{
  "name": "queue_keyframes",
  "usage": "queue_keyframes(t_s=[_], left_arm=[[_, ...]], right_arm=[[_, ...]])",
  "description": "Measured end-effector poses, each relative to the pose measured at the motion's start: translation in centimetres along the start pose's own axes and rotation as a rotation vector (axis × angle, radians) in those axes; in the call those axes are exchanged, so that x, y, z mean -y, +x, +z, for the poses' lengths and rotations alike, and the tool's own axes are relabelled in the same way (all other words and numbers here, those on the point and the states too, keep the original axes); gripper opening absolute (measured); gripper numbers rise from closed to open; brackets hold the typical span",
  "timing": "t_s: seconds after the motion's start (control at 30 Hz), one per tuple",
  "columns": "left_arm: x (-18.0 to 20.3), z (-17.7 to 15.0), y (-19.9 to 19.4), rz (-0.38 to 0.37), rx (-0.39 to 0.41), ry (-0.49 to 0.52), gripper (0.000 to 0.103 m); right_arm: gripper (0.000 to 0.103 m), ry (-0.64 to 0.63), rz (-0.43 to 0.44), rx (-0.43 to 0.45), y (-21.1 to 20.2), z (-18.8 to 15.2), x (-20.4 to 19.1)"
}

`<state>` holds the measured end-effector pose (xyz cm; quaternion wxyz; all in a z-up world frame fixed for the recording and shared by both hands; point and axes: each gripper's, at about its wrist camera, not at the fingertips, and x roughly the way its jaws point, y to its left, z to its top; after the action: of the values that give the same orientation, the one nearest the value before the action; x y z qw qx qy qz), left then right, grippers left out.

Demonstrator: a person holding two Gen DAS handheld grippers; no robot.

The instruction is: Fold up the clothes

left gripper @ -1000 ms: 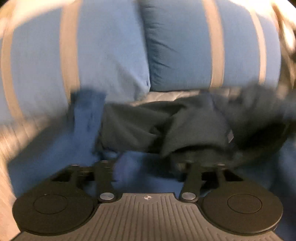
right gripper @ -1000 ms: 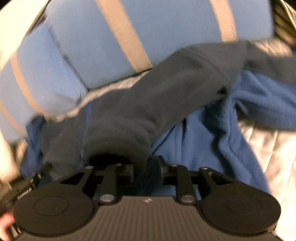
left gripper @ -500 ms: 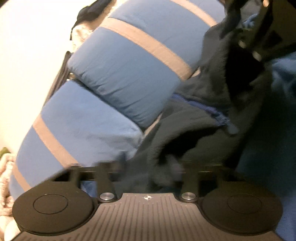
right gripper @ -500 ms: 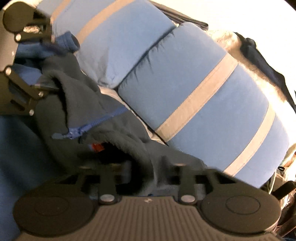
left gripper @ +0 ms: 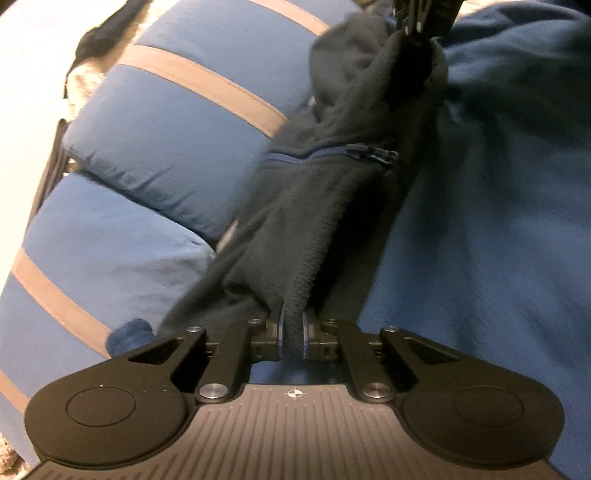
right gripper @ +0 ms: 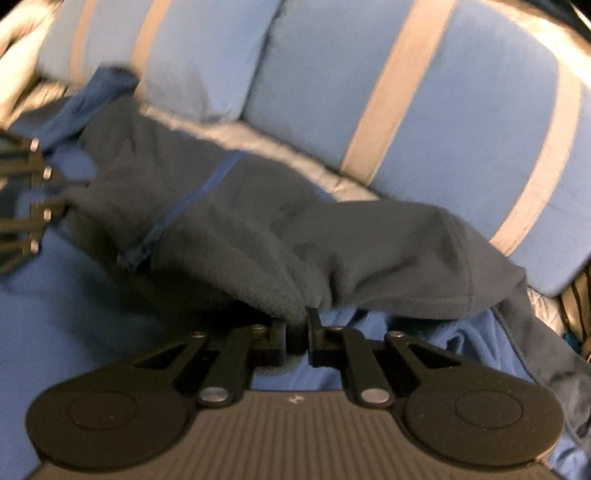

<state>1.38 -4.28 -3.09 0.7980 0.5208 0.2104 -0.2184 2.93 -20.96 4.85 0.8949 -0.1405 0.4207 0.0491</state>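
Observation:
A fleece jacket, dark grey (left gripper: pixel 314 206) with a blue zipper (left gripper: pixel 332 153) and a bright blue body (left gripper: pixel 480 229), is stretched between my two grippers. My left gripper (left gripper: pixel 292 332) is shut on a fold of the grey fleece. My right gripper (right gripper: pixel 296 330) is shut on the grey fleece (right gripper: pixel 295 240) at the other end. The right gripper also shows at the top of the left wrist view (left gripper: pixel 417 22), and the left gripper at the left edge of the right wrist view (right gripper: pixel 22 199).
Two blue pillows with grey-beige stripes (left gripper: pixel 177 122) (right gripper: pixel 424 110) lie side by side behind the jacket on a pale quilted bed cover (right gripper: pixel 288 147). A pale wall and dark clutter (left gripper: pixel 110 33) sit beyond the pillows.
Both grippers have pulled apart, drawing the bunched grey fleece taut between them. The views have swung round, and each gripper now faces the other.

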Motion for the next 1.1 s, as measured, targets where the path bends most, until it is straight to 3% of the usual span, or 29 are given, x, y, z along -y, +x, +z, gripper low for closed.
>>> queue_keyframes(t_s=[0.1, 0.17, 0.27, 0.37, 0.53, 0.7, 0.9, 0.97, 1.1], left_arm=[[0.2, -0.5, 0.2, -0.019, -0.006, -0.005, 0.009], [0.4, -0.7, 0.5, -0.024, -0.008, -0.011, 0.009], [0.4, -0.7, 0.7, -0.016, -0.005, -0.013, 0.009], [0.3, -0.7, 0.9, -0.011, -0.004, -0.019, 0.009], [0.1, -0.4, 1.2, -0.011, -0.025, -0.041, 0.009], [0.0, -0.3, 1.1, -0.02, -0.032, -0.055, 0.009], [-0.4, -0.5, 1.5, -0.033, -0.032, -0.072, 0.009], [-0.4, -0.5, 1.6, -0.035, -0.032, -0.077, 0.009], [-0.3, -0.5, 1.2, -0.035, -0.036, -0.091, 0.009]], right_arm=[[0.013, -0.094, -0.011, -0.041, 0.6, -0.2, -1.5], [0.036, -0.142, -0.031, -0.03, 0.3, -0.2, -2.6], [0.059, -0.17, -0.028, 0.066, -1.3, -0.1, -3.5], [0.074, -0.238, -0.02, 0.168, -2.5, -0.2, -5.1], [0.08, -0.484, -0.047, 0.262, -2.5, -1.2, -9.2], [0.081, -0.707, -0.187, 0.248, 0.2, -2.3, -12.0], [0.08, -0.788, -0.268, 0.261, 2.0, -2.4, -13.1], [0.072, -0.766, -0.269, 0.27, 1.8, -2.3, -13.0], [0.067, -0.712, -0.258, 0.292, 0.8, -1.7, -12.2]])
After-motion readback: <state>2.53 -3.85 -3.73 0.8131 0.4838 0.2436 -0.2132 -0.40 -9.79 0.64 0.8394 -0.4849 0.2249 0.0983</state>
